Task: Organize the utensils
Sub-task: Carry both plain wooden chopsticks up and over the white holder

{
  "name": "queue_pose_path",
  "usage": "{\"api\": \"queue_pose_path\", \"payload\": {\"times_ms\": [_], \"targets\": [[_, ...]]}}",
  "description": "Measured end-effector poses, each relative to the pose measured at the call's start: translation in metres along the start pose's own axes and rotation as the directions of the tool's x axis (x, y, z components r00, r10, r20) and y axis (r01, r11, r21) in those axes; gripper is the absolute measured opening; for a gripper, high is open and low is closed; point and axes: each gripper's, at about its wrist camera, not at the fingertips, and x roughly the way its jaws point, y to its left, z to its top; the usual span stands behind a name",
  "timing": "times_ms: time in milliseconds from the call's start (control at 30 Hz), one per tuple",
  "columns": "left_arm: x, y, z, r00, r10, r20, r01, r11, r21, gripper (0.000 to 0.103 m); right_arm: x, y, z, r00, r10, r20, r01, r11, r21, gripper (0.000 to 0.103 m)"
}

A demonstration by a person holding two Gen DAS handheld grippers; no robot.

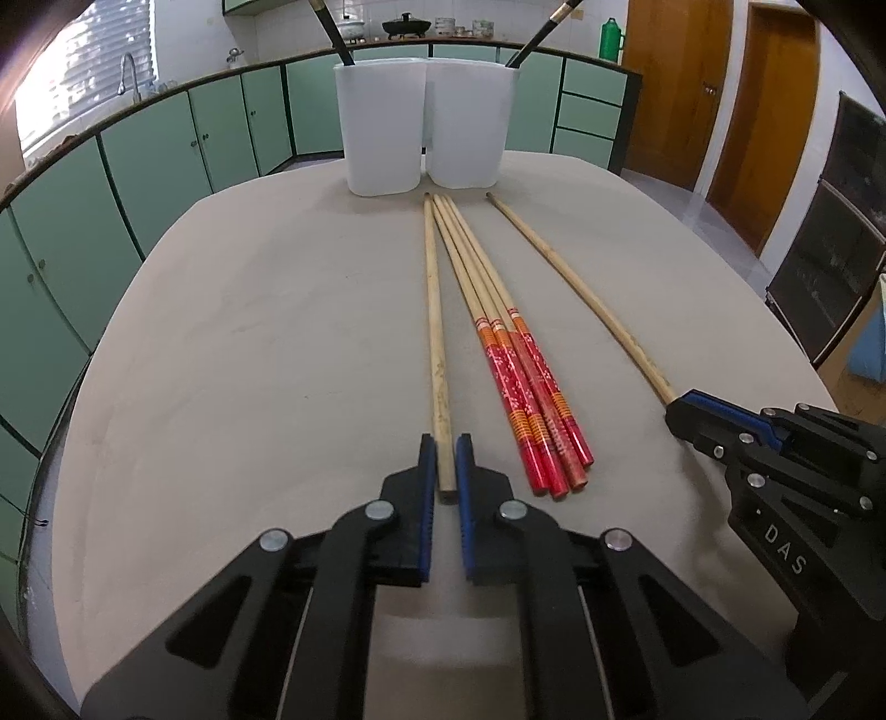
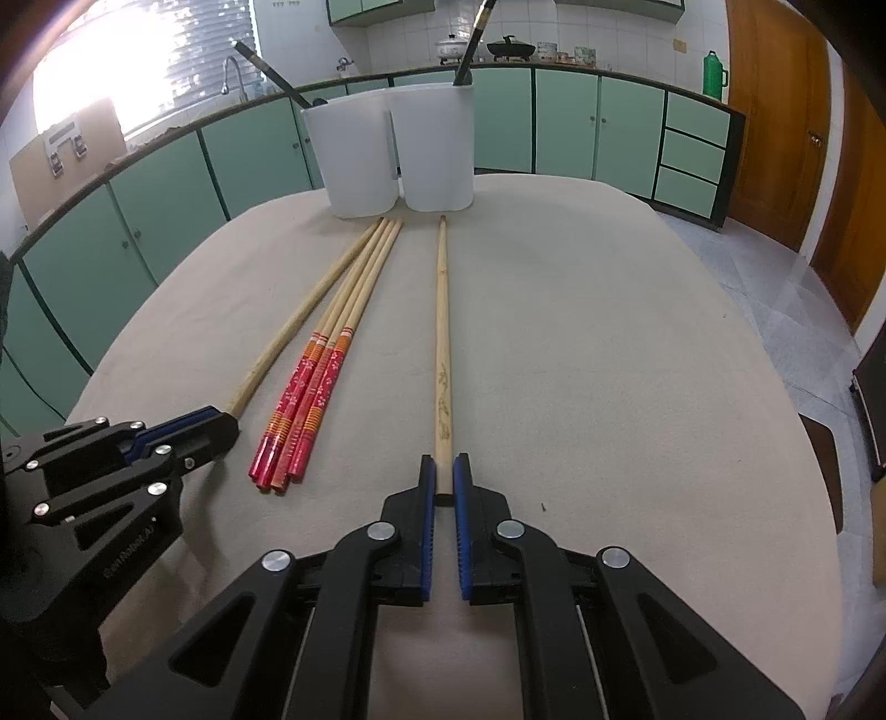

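A kitchen with green cabinets surrounds a table (image 1: 221, 343) covered in beige cloth. The left gripper (image 1: 446, 462) is clamped on the near end of a plain chopstick (image 1: 434, 332); the right gripper (image 2: 443, 476) is clamped on the near end of a second plain chopstick (image 2: 441, 332). Each stick's long axis runs straight ahead of its jaws toward two white holders (image 1: 421, 122) at the far edge. Three red-handled chopsticks (image 1: 531, 399) lie between the grippers. The cloth ahead and outboard of each gripper is bare, so lift-and-carry room looks ample.

black utensils (image 1: 332, 33) cut off by top edge
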Motion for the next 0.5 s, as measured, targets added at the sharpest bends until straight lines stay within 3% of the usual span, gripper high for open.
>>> {"api": "queue_pose_path", "payload": {"times_ms": [300, 500], "targets": [[-0.028, 0.006, 0.011, 0.997, 0.001, 0.071, -0.001, 1.000, 0.005, 0.006, -0.022, -0.002, 0.009, 0.999, 0.014, 0.053, -0.014, 1.000, 0.012, 0.007], [-0.060, 0.012, 0.030, 0.987, -0.007, 0.163, 0.008, 1.000, -0.007, 0.006, -0.051, -0.005, 0.025, 0.992, 0.012, 0.129, -0.012, 1.000, -0.001, 0.007]]}}
